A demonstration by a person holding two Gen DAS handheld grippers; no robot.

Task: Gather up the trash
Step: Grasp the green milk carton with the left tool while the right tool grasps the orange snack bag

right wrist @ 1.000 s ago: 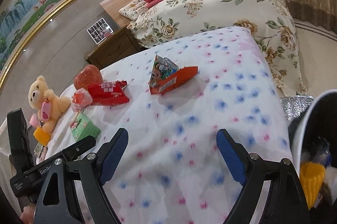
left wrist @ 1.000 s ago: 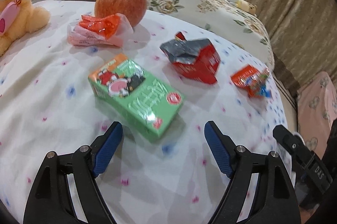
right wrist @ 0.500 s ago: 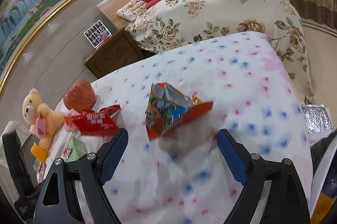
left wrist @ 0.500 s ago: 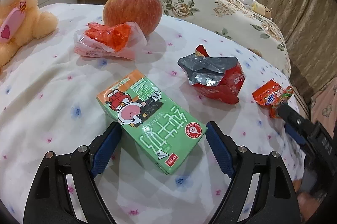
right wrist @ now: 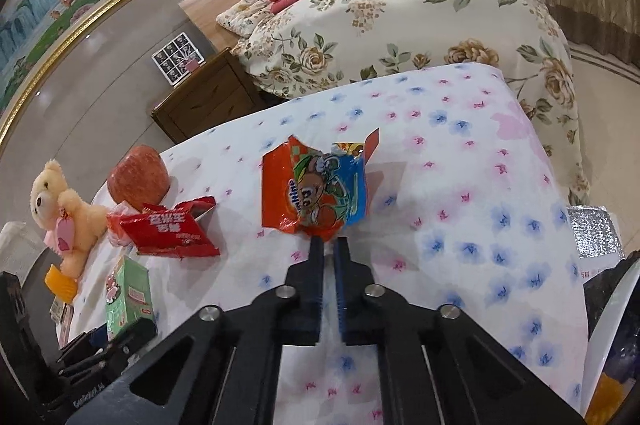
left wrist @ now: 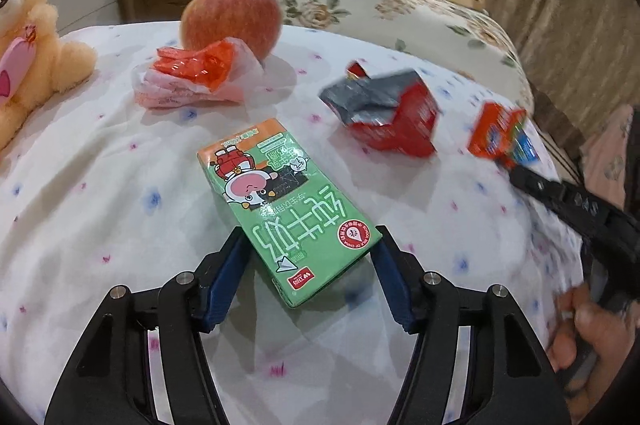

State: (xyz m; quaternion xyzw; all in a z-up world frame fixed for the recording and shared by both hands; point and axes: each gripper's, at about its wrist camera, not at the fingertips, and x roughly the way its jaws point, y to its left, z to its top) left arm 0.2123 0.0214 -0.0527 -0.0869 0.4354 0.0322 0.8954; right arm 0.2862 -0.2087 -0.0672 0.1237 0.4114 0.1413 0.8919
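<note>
A green milk carton [left wrist: 280, 201] lies flat on the flowered cloth, and my left gripper [left wrist: 310, 265] has its blue pads touching both sides of the carton's near end. My right gripper [right wrist: 329, 245] is shut on the bottom edge of an orange snack wrapper [right wrist: 316, 189] and holds it upright; the wrapper also shows in the left wrist view [left wrist: 500, 137]. A torn red packet [left wrist: 392, 117] lies between carton and wrapper; it also shows in the right wrist view [right wrist: 168, 233]. A crumpled pink and orange bag [left wrist: 192, 77] lies beside the apple.
A red apple [left wrist: 230, 19] and a plush bear [left wrist: 28, 41] sit at the far left of the cloth. A white-rimmed bin [right wrist: 612, 329] with trash inside stands at the right edge of the right wrist view. A bed [right wrist: 420, 21] and nightstand [right wrist: 204, 97] lie beyond.
My left gripper moved forward and closed around the green carton's near end. My right gripper moved up to the orange wrapper and shut on its bottom edge.
</note>
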